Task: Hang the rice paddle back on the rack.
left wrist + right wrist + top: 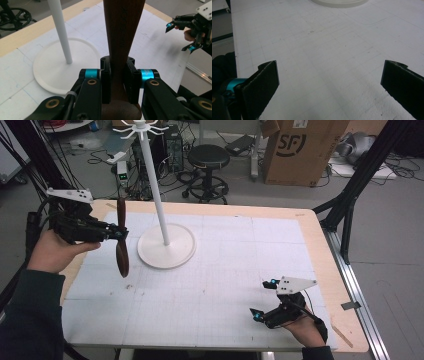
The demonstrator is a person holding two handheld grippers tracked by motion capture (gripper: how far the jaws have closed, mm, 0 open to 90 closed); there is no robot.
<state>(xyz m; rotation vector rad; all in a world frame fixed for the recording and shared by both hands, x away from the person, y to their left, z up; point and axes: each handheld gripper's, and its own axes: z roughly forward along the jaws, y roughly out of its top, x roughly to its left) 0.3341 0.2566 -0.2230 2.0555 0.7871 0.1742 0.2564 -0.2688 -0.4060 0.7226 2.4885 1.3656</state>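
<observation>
Stand top [141,128] cropped; wooden utensil [121,238] ends beyond left hand-held gripper [116,233].

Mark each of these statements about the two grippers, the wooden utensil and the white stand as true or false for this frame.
1. The left gripper is shut on the wooden utensil. True.
2. The utensil lies flat on the table. False: it is held off the white mat, roughly upright.
3. The right gripper is open and holds nothing. True.
4. The utensil already hangs from the white stand. False: it is beside the stand, in the left gripper's jaws.
5. The right gripper hovers over the stand's round base. False: it is low at the table's near right, apart from the base.
</observation>
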